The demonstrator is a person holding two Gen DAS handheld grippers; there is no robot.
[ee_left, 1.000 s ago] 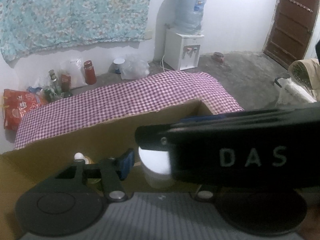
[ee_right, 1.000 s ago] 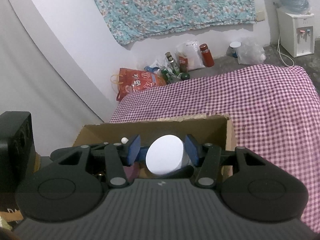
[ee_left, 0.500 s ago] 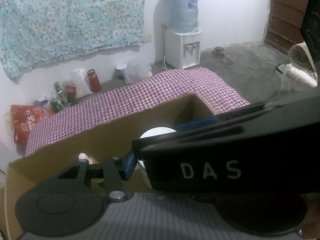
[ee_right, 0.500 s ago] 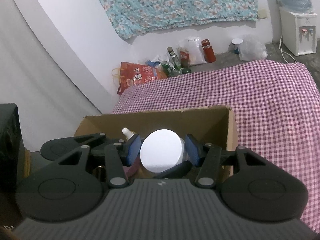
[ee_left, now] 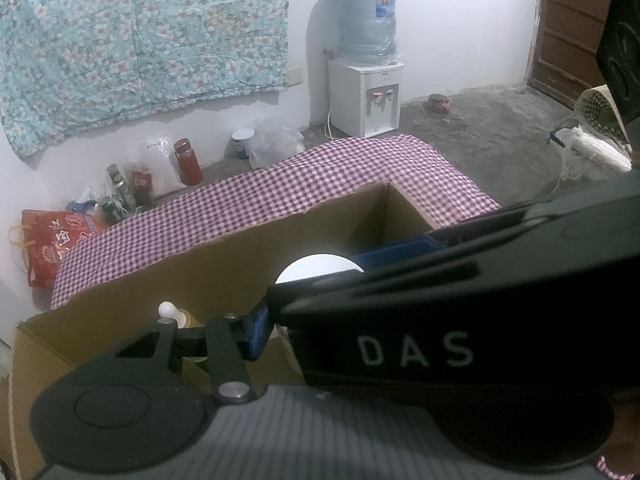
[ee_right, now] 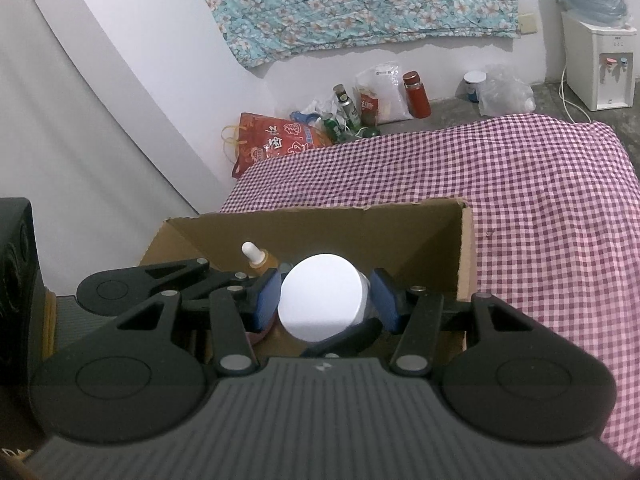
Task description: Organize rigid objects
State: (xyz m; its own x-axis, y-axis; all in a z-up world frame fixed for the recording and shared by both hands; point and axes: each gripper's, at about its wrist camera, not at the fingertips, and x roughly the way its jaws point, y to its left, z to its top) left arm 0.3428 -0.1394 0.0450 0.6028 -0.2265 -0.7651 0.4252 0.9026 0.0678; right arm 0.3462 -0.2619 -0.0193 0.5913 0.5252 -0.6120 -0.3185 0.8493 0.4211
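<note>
White letters "DAS" stand on the right hand-held gripper (ee_left: 416,350) body.

Cardboard box (ee_right: 400,232) at frame centre, on checked cloth (ee_right: 540,184) running to upper right. Inside box: white-capped jar (ee_right: 324,296) centre, dropper bottle (ee_right: 256,258) just left of it. Behind cloth, upper centre: floor clutter of bottles (ee_right: 348,110). Water dispenser (ee_right: 600,68) far upper right.

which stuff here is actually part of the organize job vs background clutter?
In play:
- cardboard box
- white-lidded jar between the right gripper pads, over the box
- small dropper bottle inside the box
- left gripper, close beside the jar

Lying about:
- checked cloth
- water dispenser
- red bag
- bottles by the wall
- floral sheet
</note>
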